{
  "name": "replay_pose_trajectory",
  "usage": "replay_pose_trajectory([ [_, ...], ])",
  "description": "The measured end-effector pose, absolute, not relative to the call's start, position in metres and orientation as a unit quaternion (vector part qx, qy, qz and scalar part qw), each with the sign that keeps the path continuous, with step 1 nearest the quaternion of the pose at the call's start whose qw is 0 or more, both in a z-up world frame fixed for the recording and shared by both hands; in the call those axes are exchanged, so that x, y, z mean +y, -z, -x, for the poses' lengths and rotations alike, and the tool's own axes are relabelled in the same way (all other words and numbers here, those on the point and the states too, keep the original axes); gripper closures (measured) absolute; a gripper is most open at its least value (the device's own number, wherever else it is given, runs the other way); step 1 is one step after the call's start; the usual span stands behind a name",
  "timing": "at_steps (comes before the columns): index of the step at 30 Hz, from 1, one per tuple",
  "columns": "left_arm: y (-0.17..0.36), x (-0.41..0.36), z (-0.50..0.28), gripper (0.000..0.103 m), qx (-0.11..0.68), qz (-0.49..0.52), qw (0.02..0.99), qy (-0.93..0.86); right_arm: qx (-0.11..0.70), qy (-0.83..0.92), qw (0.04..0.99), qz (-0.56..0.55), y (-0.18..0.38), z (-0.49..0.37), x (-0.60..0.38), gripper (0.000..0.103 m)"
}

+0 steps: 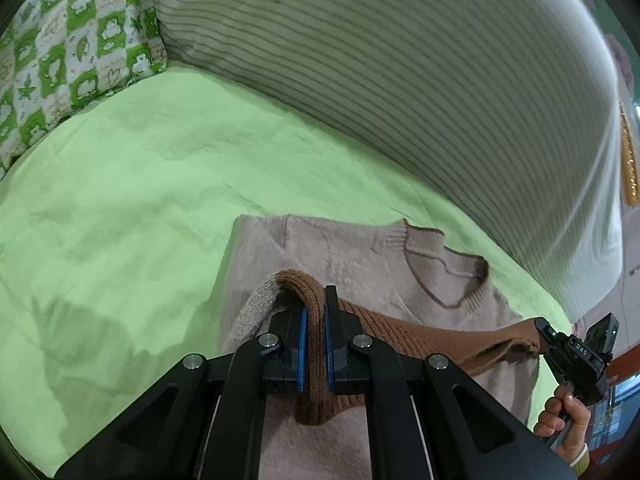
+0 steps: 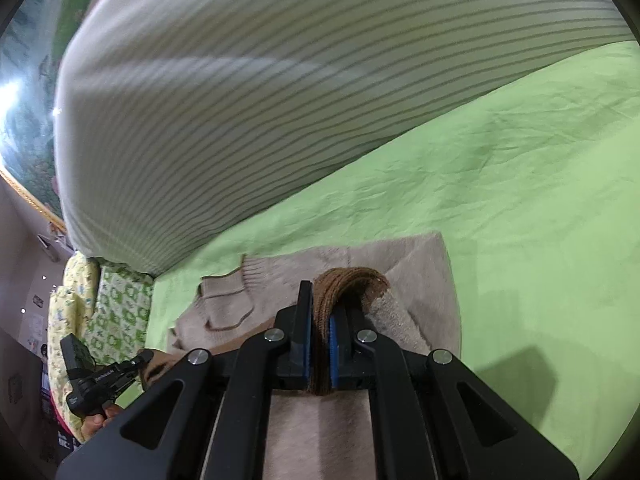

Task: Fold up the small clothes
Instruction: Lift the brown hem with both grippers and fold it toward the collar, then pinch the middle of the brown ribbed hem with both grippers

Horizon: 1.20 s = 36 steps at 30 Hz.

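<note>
A small beige knit sweater (image 1: 352,256) with a V-neck collar (image 1: 444,276) lies on the green bedsheet (image 1: 140,184). Its brown ribbed hem (image 1: 420,336) is lifted and stretched between the two grippers. My left gripper (image 1: 315,300) is shut on one end of the hem. My right gripper (image 2: 322,300) is shut on the other end of the brown hem (image 2: 348,284), above the sweater body (image 2: 420,264). The right gripper also shows at the right edge of the left wrist view (image 1: 540,326), and the left gripper at the lower left of the right wrist view (image 2: 146,358).
A large striped pillow (image 1: 380,52) lies along the far side of the bed. A green-and-white patterned pillow (image 1: 76,52) sits at the far left corner. The green sheet (image 2: 520,168) spreads out on the side away from the other gripper.
</note>
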State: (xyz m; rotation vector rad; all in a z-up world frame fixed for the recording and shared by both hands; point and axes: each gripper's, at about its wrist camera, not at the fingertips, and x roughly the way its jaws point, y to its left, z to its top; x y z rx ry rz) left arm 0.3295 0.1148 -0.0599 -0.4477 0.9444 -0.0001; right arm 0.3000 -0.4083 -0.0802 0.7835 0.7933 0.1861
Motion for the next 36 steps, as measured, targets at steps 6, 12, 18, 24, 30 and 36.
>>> replay_pose_trajectory([
  [6, 0.084, 0.115, -0.357, 0.097, 0.471, 0.210, 0.856, -0.019, 0.393, -0.069, 0.835, -0.377, 0.098, -0.325, -0.414, 0.095],
  [12, 0.083, 0.117, -0.357, 0.086, 0.474, 0.224, 0.851, -0.020, 0.412, -0.056, 0.823, -0.388, 0.107, -0.331, -0.419, 0.089],
  [18, 0.054, 0.120, -0.336, 0.042, 0.436, 0.209, 0.874, -0.051, 0.373, -0.025, 0.846, -0.380, 0.086, -0.317, -0.426, 0.041],
  [24, 0.039, 0.110, -0.320, 0.042, 0.441, 0.200, 0.874, -0.026, 0.351, -0.043, 0.852, -0.386, 0.063, -0.298, -0.433, 0.040],
  [30, 0.049, 0.051, -0.314, 0.042, 0.480, 0.116, 0.868, 0.050, 0.373, -0.101, 0.871, -0.304, 0.050, -0.285, -0.393, 0.040],
  [36, 0.057, -0.016, -0.321, 0.034, 0.481, -0.035, 0.871, 0.096, 0.398, -0.137, 0.885, -0.199, 0.049, -0.294, -0.352, 0.040],
])
